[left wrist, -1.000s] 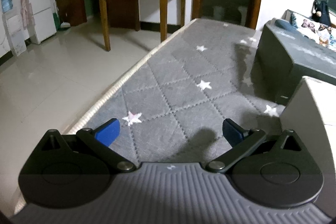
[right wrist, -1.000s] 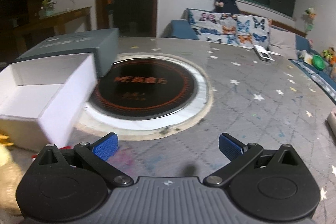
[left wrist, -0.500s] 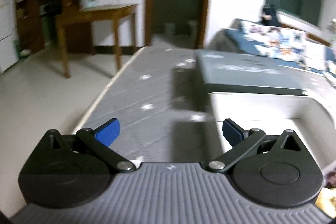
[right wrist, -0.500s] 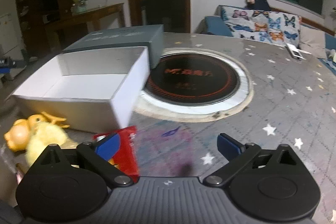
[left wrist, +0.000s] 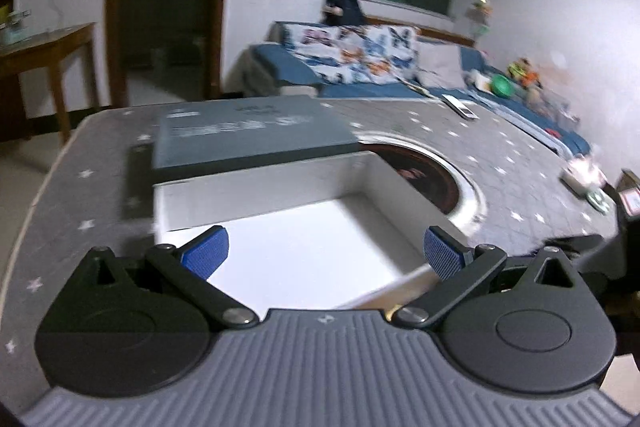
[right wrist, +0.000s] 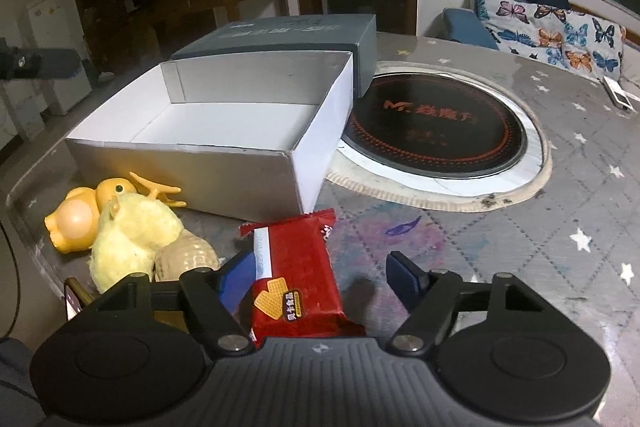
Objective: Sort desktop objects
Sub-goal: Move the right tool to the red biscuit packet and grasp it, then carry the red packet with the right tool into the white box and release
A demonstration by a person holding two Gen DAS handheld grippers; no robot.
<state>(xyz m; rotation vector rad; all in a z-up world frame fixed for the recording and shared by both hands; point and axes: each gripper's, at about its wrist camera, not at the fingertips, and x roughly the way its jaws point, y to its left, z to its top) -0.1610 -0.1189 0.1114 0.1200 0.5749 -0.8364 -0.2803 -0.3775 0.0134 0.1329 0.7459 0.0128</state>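
An open white box (right wrist: 188, 163) sits on the grey star-patterned table mat, with its dark grey lid (right wrist: 288, 31) behind it. In front of the box lies a red wafer packet (right wrist: 298, 267), between the spread fingers of my right gripper (right wrist: 320, 281), which is open; the left pad is close to the packet's edge. Left of the packet lie a yellow duck toy (right wrist: 80, 215), a fluffy yellow chick (right wrist: 132, 239) and a beige peanut-shaped thing (right wrist: 186, 259). My left gripper (left wrist: 324, 253) hangs open over the white box (left wrist: 280, 187), holding nothing; the lid (left wrist: 248, 131) is beyond.
A round black cooktop (right wrist: 436, 123) is set into the table right of the box. A white remote (right wrist: 618, 95) lies at the far edge near a butterfly-print sofa (right wrist: 556, 31). Small items (left wrist: 584, 179) sit at the table's right side. The table edge runs close on the left.
The left gripper has swung right from the table's edge to above the white box. The right gripper has moved left and down, so the red packet now lies between its fingers.
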